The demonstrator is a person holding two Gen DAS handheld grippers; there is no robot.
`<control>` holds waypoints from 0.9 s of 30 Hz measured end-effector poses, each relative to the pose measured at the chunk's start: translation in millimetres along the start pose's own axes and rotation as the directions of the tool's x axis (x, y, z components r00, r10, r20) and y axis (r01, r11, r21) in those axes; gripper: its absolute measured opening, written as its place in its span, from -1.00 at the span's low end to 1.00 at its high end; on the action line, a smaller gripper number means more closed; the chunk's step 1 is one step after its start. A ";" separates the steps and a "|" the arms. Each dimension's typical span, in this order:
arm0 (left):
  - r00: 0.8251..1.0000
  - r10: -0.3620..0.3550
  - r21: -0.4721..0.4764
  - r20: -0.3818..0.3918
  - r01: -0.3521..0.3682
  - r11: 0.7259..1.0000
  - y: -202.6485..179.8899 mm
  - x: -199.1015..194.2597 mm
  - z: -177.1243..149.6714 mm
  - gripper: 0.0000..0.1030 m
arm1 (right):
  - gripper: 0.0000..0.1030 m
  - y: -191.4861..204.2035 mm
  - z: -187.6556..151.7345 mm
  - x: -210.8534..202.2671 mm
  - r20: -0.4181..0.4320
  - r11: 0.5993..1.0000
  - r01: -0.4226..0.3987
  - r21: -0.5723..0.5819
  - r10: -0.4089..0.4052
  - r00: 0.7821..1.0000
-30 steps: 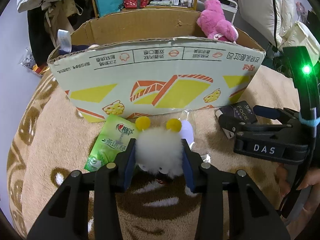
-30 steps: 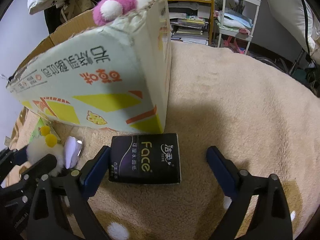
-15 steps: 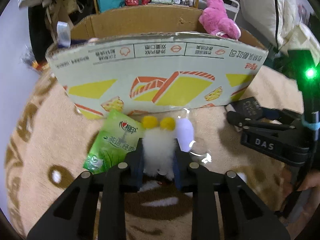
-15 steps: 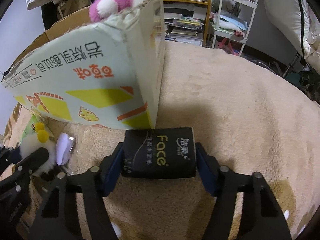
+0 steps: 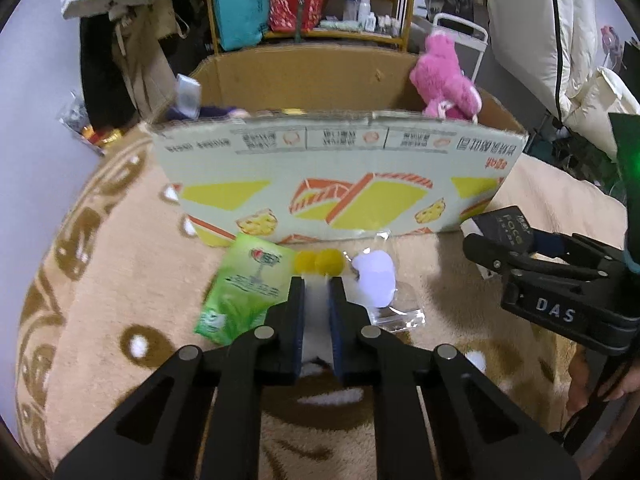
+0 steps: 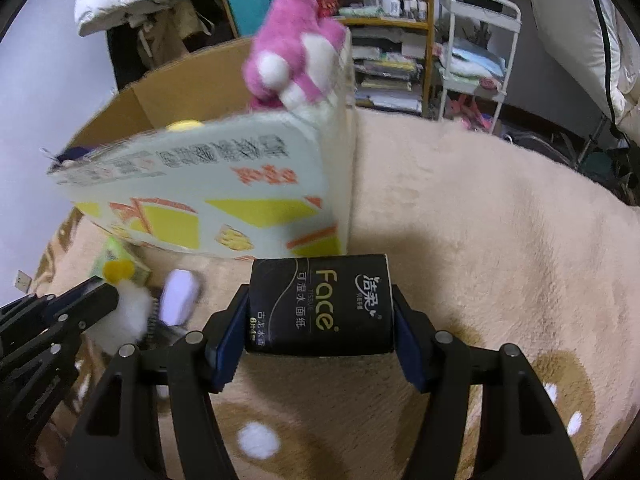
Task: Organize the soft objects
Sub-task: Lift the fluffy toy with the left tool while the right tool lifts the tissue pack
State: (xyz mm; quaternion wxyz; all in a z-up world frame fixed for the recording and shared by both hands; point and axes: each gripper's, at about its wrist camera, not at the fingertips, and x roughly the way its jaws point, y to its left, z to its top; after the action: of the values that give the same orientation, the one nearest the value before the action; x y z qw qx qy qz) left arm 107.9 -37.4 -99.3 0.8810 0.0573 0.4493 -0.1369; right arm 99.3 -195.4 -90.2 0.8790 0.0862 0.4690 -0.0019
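Left gripper [image 5: 316,280] has just been closing – squeezed tight on white fluffy toy [image 5: 316,300], yellow pom-poms [image 5: 320,261] poking past tips. Green pack [image 5: 244,288] just left of it, small purple thing [image 5: 376,278] just right. Right gripper [image 6: 320,304] clamped on black tissue pack [image 6: 320,304]. Big cardboard box [image 5: 340,184] stands right ahead – pink plush [image 5: 444,80] inside.

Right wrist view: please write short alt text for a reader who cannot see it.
The right gripper clamps a black tissue pack over a beige fleece blanket, beside an open cardboard box holding a pink plush toy.
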 end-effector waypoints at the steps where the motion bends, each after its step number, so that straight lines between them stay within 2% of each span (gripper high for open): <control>1: 1.000 -0.006 0.000 0.012 0.006 1.000 0.7 -3.7 -0.1 -0.93 | 0.32 1.8 0.7 -4.4 0.013 1.000 -0.005 -0.005 0.005 1.000; 6: 0.999 -0.042 -0.016 -0.025 0.041 0.999 5.8 1.6 -0.9 -0.97 | 0.32 10.8 0.0 -20.2 0.052 0.999 -0.019 -0.026 0.020 0.998; 15: 0.993 -0.107 -0.091 -0.048 0.102 0.991 11.0 9.8 -1.0 -0.94 | 0.32 5.8 3.6 -18.1 0.045 0.999 -0.021 -0.025 0.022 0.999; 23: 0.989 -0.126 -0.085 -0.081 0.119 0.989 7.7 19.7 -0.1 -0.67 | 0.32 2.8 4.3 -12.4 0.030 0.999 -0.032 -0.015 0.033 0.999; 27: 0.990 -0.106 -0.053 -0.094 0.101 0.993 1.8 26.3 0.9 -0.50 | 0.32 -0.7 5.4 -7.2 0.018 0.999 -0.040 -0.005 0.040 0.999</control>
State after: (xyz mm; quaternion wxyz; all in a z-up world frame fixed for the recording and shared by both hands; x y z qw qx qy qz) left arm 123.8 -40.9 -120.1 0.8510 0.0192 0.4970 -0.1687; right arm 99.7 -197.4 -81.4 0.8831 0.0937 0.4594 0.0161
